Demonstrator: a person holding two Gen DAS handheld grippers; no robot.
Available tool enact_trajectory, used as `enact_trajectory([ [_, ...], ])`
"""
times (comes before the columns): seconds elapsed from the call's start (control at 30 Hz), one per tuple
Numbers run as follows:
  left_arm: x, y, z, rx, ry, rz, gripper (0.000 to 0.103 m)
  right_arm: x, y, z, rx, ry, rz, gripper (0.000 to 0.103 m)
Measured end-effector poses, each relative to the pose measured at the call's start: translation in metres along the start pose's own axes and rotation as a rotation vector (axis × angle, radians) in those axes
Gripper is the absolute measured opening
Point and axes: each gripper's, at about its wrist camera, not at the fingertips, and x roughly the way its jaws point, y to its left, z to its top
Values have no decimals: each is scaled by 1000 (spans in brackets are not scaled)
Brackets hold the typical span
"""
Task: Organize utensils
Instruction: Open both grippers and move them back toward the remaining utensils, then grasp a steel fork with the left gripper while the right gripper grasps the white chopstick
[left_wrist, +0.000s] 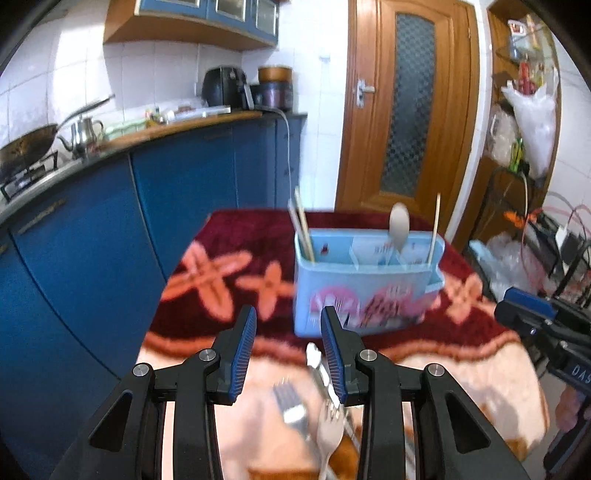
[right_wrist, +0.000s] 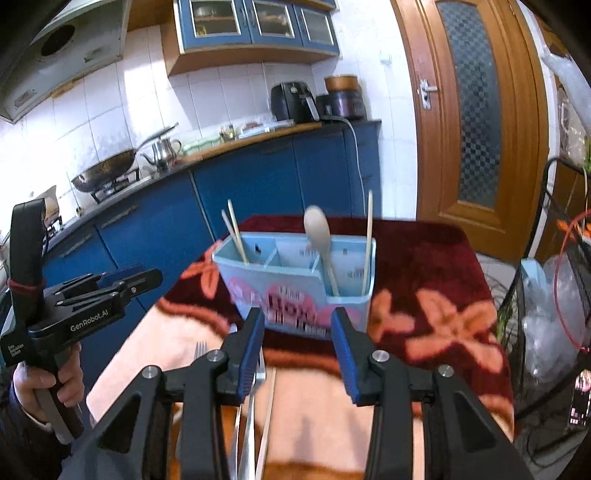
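A light blue utensil holder (left_wrist: 365, 284) (right_wrist: 295, 280) with several compartments stands on the table with a red floral cloth (left_wrist: 229, 258) (right_wrist: 424, 280). It holds chopsticks (left_wrist: 303, 229) (right_wrist: 236, 236), a wooden spoon (left_wrist: 399, 225) (right_wrist: 319, 236) and a single stick (left_wrist: 434, 229) (right_wrist: 367, 240). A metal fork (left_wrist: 290, 402) (right_wrist: 200, 349), a spoon (left_wrist: 328, 432) and another metal utensil (right_wrist: 255, 398) lie on the cloth near me. My left gripper (left_wrist: 288, 317) is open and empty above them. My right gripper (right_wrist: 297, 319) is open and empty before the holder.
Blue kitchen cabinets (left_wrist: 110, 236) (right_wrist: 258, 177) with a wok (left_wrist: 22, 147) and kettle (left_wrist: 83, 134) run along the left. A wooden door (left_wrist: 410, 107) is behind the table. A wire rack with bags (right_wrist: 554, 314) stands at the right.
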Motion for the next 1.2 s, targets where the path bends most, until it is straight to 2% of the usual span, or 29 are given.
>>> enact_trajectory([
  [0.17,19,9,-24,14,111,9,37,13,1,-21,14,97,2,41],
  [0.27,31,13,-40,14,192,-10,37,19,4,-32,20,141,1,41],
  [0.47,45,11,-61,32,277,-41,37,33,10,-49,12,216,8,41],
  [0.7,54,0,-73,64,327,-90,37,49,18,-63,2,297,14,41],
  [0.87,59,-4,-77,73,342,-103,37,63,21,-69,-6,352,10,41],
  [1.07,59,-10,-80,94,345,-152,37,77,24,-77,-31,404,9,40],
  [1.2,58,-16,-82,120,347,-190,29,87,26,-79,-52,431,3,34],
])
